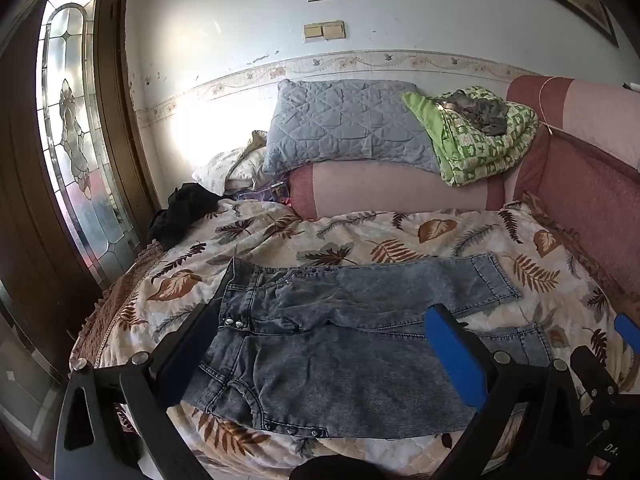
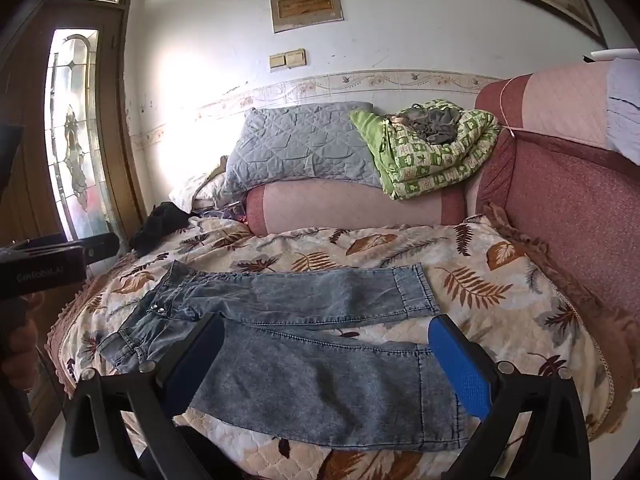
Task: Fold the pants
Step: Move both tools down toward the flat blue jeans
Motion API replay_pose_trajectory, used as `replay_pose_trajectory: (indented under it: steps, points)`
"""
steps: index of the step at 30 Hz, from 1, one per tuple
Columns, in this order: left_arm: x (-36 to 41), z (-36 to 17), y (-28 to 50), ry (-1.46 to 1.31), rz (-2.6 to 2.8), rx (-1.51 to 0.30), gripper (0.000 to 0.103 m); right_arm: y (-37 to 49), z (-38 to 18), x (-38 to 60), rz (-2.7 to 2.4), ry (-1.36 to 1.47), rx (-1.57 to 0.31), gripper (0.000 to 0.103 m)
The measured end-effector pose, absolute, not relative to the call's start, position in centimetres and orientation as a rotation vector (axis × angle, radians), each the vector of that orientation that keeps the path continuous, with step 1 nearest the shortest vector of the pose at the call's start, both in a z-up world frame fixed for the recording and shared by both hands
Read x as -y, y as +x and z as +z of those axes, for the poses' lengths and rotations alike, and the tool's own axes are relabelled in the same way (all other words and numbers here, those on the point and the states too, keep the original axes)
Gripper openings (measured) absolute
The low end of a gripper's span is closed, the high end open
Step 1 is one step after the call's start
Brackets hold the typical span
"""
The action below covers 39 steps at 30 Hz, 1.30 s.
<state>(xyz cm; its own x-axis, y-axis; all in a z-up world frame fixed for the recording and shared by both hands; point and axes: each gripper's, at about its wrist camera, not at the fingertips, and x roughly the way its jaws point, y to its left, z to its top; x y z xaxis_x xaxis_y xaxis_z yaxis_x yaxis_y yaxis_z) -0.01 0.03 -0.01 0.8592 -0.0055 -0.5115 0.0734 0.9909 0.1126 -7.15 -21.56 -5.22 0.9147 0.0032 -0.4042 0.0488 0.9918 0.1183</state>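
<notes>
I see the jeans (image 1: 340,332) spread flat on the leaf-print bedspread (image 1: 400,236), waistband toward the stained-glass door (image 1: 72,140), both legs running away from it toward the pink sofa back (image 2: 568,208). My left gripper (image 1: 324,356) hangs above the waist and seat with fingers wide apart, holding nothing. My right gripper (image 2: 328,368) hangs spread over the near leg, also holding nothing. Beyond the jeans, a grey pillow (image 1: 344,124) and a green quilt (image 1: 480,144) sit on the pink bolster (image 1: 400,192). The left gripper's body reads "CenRobot_AI" in the right view.
</notes>
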Motion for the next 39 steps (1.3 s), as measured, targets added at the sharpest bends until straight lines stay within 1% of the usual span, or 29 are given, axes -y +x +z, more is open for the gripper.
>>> replay_pose_trajectory:
  steps: [8, 9, 10, 39]
  points:
    - [-0.7, 0.2, 0.3, 0.086, -0.044, -0.558, 0.103, -7.1, -5.0, 22.7, -0.058, 0.155, -0.413, 0.103]
    - [-0.5, 0.2, 0.8, 0.125, -0.021, -0.560, 0.103, -7.1, -5.0, 22.8, -0.062, 0.160, -0.418, 0.103]
    - [-0.5, -0.4, 0.5, 0.127, -0.020, -0.551, 0.103, -7.0, -5.0, 23.0, -0.065, 0.161, -0.422, 0.103]
    - [-1.6, -2.8, 2.5, 0.133, -0.006, -0.610, 0.103, -5.4, -6.6, 22.8, -0.087, 0.160, -0.465, 0.103]
